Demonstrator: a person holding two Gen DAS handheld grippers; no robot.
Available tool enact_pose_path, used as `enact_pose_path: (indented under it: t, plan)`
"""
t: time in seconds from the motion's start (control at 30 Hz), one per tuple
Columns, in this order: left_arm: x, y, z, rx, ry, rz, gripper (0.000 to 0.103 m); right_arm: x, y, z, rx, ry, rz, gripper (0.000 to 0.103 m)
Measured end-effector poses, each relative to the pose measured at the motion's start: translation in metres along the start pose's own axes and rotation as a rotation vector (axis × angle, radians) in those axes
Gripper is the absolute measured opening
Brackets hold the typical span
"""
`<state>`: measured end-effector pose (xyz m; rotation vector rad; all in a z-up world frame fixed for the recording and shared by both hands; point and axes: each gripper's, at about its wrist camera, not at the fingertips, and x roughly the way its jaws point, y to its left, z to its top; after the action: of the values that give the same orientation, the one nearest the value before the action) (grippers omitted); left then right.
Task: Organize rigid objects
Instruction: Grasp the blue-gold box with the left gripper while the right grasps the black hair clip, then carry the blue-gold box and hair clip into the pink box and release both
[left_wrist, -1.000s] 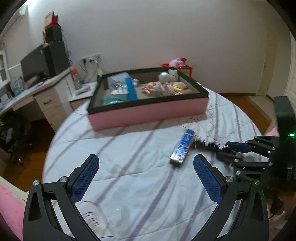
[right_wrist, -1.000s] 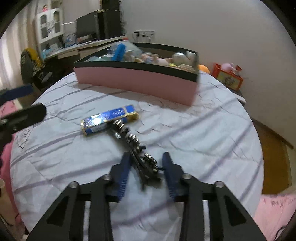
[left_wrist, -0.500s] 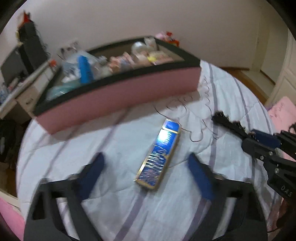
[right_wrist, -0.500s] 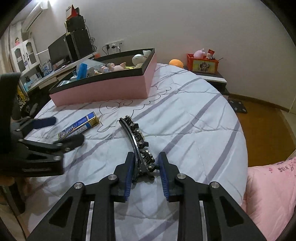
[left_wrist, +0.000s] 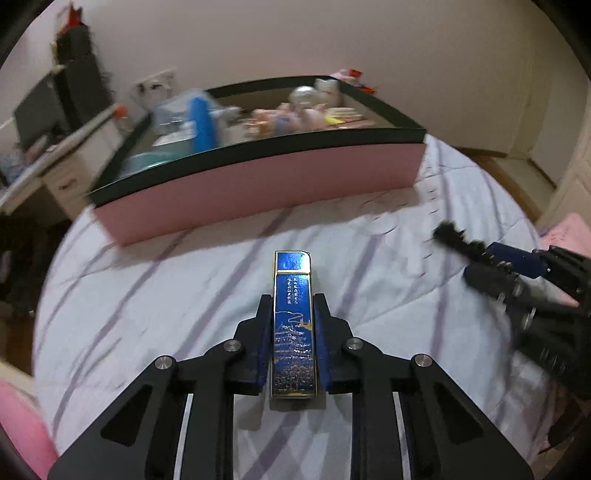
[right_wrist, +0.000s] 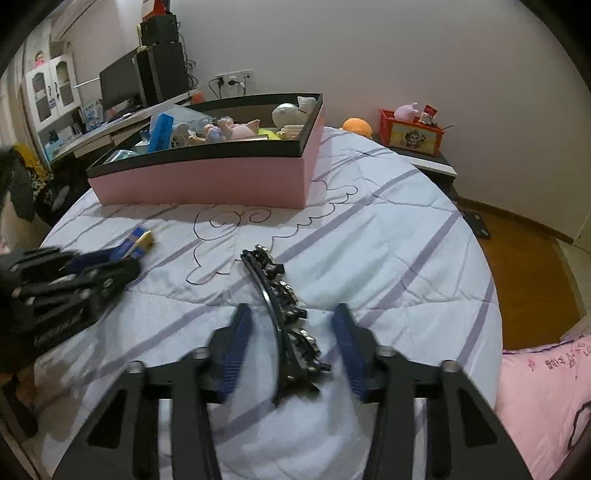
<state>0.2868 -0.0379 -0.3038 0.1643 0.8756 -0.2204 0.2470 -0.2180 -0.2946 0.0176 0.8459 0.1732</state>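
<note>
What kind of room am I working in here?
Most likely a bedroom that doubles as a study. The work surface is a bed with a striped quilt and a pink pillow; a desk with a monitor stands along the wall, and a bedside table holds toys.

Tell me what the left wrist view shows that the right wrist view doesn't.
Only the left wrist view shows the blue box full length, the left tool clamped on its sides. Only the right wrist view shows the black hair clip lying loose between the right tool's just-opened pads, plus the orange crate. Both show the pink bin and striped bedspread.
</note>
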Motion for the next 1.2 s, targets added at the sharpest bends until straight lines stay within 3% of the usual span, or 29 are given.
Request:
enact_pose_path:
  t: [0.07,0.27,0.33,0.6,0.67,0.77,0.9,1.1,1.2]
  plan:
    - [-0.006,0.008,-0.010,-0.019,0.003,0.001,0.020,0.000,0.010,0.000,-0.011,0.003,0.009,0.029]
    - [-0.022,0.026,-0.035,-0.052,-0.013,0.018,0.024,0.000,0.053,-0.004,-0.058,0.012,0.081,0.028]
    - [-0.023,0.027,-0.037,-0.059,-0.021,0.012,0.024,0.004,0.065,-0.004,-0.087,0.016,0.039,0.028]
    - [-0.019,0.024,-0.033,-0.047,-0.036,0.014,0.020,0.005,0.066,-0.003,-0.083,0.020,0.023,0.027]
    - [-0.022,0.025,-0.034,-0.054,-0.051,0.011,0.020,0.002,0.064,-0.004,-0.074,0.007,0.042,0.020]
    - [-0.025,0.028,-0.035,-0.069,-0.064,-0.006,0.020,-0.007,0.057,-0.006,-0.032,-0.032,0.091,0.019]
    - [-0.039,0.032,-0.034,-0.099,-0.106,-0.027,0.020,-0.017,0.052,-0.005,0.022,-0.078,0.149,0.019]
    - [-0.087,0.032,-0.022,-0.108,-0.248,-0.029,0.020,-0.052,0.056,0.005,0.049,-0.182,0.185,0.019]
    - [-0.117,0.029,-0.015,-0.106,-0.331,0.041,0.020,-0.080,0.062,0.014,0.032,-0.261,0.168,0.019]
